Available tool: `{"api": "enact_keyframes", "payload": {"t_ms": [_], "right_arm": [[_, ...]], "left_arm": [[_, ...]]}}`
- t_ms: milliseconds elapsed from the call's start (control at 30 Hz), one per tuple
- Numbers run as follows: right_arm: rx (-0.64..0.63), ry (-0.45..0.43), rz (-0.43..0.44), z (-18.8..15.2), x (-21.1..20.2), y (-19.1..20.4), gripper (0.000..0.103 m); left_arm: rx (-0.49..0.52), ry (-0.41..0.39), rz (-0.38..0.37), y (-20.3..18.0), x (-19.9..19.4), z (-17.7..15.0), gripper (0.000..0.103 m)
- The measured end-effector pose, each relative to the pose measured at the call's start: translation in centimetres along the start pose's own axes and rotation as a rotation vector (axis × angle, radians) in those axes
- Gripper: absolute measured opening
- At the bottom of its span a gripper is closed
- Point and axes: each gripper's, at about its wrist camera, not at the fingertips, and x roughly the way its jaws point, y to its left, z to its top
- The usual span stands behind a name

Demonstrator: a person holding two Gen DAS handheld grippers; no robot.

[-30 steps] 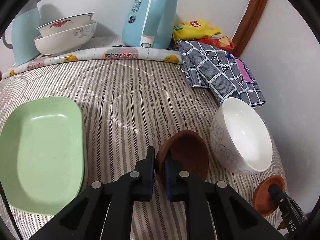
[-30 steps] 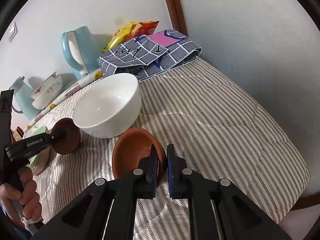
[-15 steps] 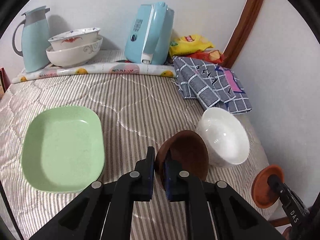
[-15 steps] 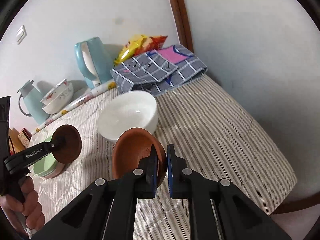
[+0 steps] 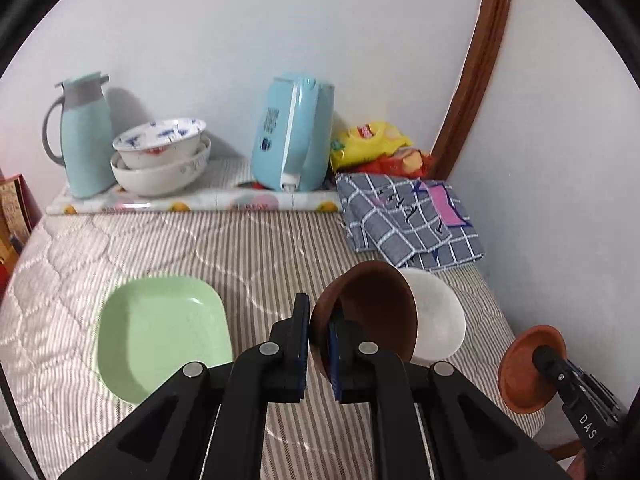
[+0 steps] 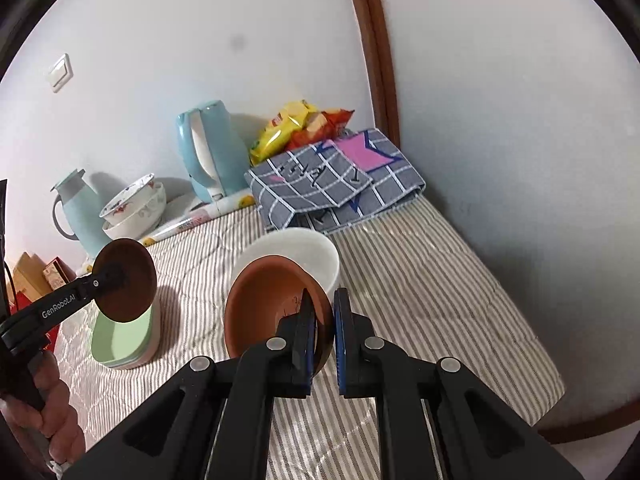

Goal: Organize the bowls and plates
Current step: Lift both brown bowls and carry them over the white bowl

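- Left gripper (image 5: 318,344) was clamped on the rim of a dark brown bowl (image 5: 372,312), fingers nearly together w/ only the rim between; bowl hung tilted in the air, above the striped quilt (image 5: 260,248).
- Right gripper (image 6: 323,342) was pinched the same way on the rim of a terracotta dish (image 6: 268,304), also lifted, in front of the white bowl (image 6: 308,250) from its cam.
- White bowl sat on the quilt, right of centre, near the checked cloth (image 5: 404,216). Green plate (image 5: 160,332) lay well to the left; in the right view it looked like a short stack, can't say how many.
- Far left, two patterned bowls (image 5: 160,152) were nested between the thermos (image 5: 84,136) and the blue kettle (image 5: 292,132).
- Step in hand, my read: both small brown pieces carried to be nested or stacked.
- To do it well: level each piece before lowering; a rim-only pinch lets it swing.
- Set one down first, then the other into it, not both at once.
- Quilt is soft, so seat the base flat before letting go.
- Keep both clear of the white bowl's rim on the way; ceramic chips easily.
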Motion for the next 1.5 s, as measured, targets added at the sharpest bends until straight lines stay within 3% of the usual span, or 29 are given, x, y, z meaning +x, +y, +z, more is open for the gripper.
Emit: {"api": "enact_keyframes", "payload": {"t_ms": [133, 600, 1067, 1233, 1500], "right_arm": [[-0.006, -0.006, 0.010, 0.8, -0.2, 0.5, 0.009], [-0.008, 0.029, 0.047, 1.5, 0.2, 1.1, 0.009], [-0.026, 0.019, 0.080, 2.5, 1.9, 0.7, 0.009], [-0.026, 0.010, 0.093, 3.1, 2.9, 0.4, 0.009], [-0.029, 0.042, 0.119, 3.2, 4.8, 0.4, 0.009]], "left_arm": [[0.017, -0.029, 0.035, -0.1, -0.5, 0.7, 0.009], [0.002, -0.077, 0.021, -0.8, 1.9, 2.2, 0.009], [0.045, -0.035, 0.100, -0.8, 3.4, 2.1, 0.009], [0.058, 0.001, 0.106, -0.7, 3.5, 2.0, 0.009], [0.052, -0.009, 0.092, -0.3, 5.4, 2.2, 0.009]]}}
